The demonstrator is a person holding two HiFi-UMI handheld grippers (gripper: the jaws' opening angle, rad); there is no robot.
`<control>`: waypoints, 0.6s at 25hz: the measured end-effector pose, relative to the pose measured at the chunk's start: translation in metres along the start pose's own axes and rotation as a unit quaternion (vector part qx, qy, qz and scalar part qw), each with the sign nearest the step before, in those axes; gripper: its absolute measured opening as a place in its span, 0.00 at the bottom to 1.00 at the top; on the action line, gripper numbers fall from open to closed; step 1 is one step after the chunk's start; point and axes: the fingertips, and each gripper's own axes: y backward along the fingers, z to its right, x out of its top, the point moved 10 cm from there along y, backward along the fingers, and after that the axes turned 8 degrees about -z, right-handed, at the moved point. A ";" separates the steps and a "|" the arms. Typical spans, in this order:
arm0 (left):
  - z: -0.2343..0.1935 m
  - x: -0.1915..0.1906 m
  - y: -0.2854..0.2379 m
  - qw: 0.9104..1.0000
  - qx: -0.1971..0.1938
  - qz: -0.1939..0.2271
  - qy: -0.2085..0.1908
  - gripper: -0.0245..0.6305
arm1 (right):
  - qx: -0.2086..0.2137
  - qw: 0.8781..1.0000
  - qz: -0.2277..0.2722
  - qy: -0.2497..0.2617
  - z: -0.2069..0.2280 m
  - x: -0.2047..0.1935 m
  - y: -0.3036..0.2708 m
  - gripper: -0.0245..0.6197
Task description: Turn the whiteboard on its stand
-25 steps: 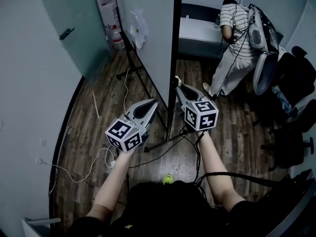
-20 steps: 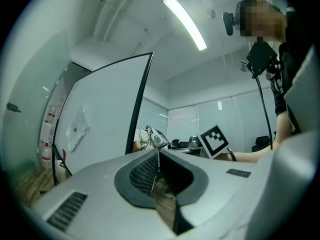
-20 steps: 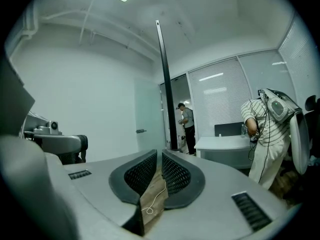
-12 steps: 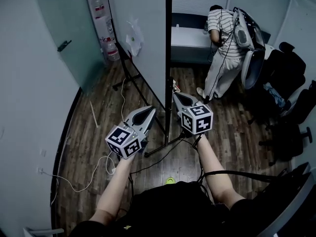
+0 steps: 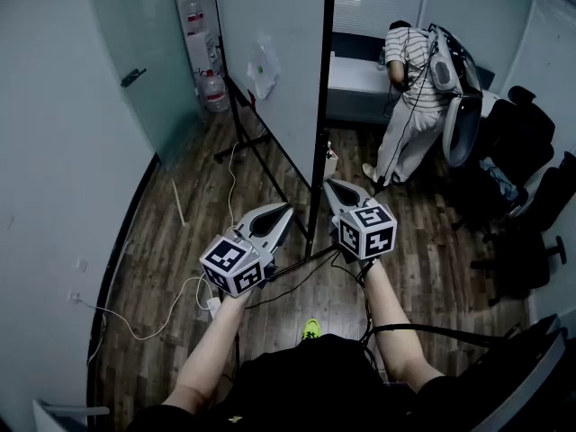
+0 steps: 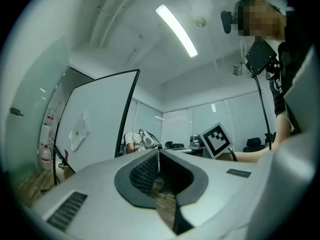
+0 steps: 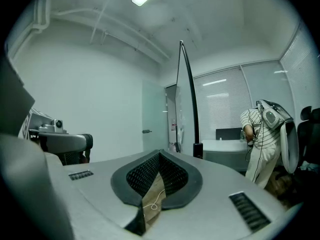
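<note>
Floor, centre: whiteboard (image 5: 270, 52) upright on its stand (image 5: 312, 214) | far-left corner: water bottles (image 5: 213, 88) beside the stand's far foot | far edge: desk (image 5: 355, 66) behind whiteboard, person (image 5: 409, 97) at its right end | right edge: chairs (image 5: 540, 160) | near-left: cable (image 5: 148, 322) lying on floor (image 5: 432, 241)

Dim cool light, fisheye-warped edges

- The whiteboard (image 5: 274, 52) is a tall white panel in a thin black frame, standing upright, turned nearly edge-on in the head view
- A pale sheet (image 5: 263, 66) hangs on its face
- Its black stand (image 5: 264, 157) sits on the wooden floor (image 5: 171, 241), legs splayed
</note>
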 end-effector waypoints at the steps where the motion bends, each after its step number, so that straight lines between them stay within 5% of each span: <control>1: 0.006 -0.003 0.008 1.000 -0.001 0.000 0.001 0.05 | 0.000 1.000 -0.001 0.001 -0.008 -0.004 0.007 0.06; 15: 0.076 -0.047 0.095 0.999 -0.034 -0.004 0.027 0.05 | -0.001 1.000 -0.015 0.002 -0.108 -0.052 0.101 0.05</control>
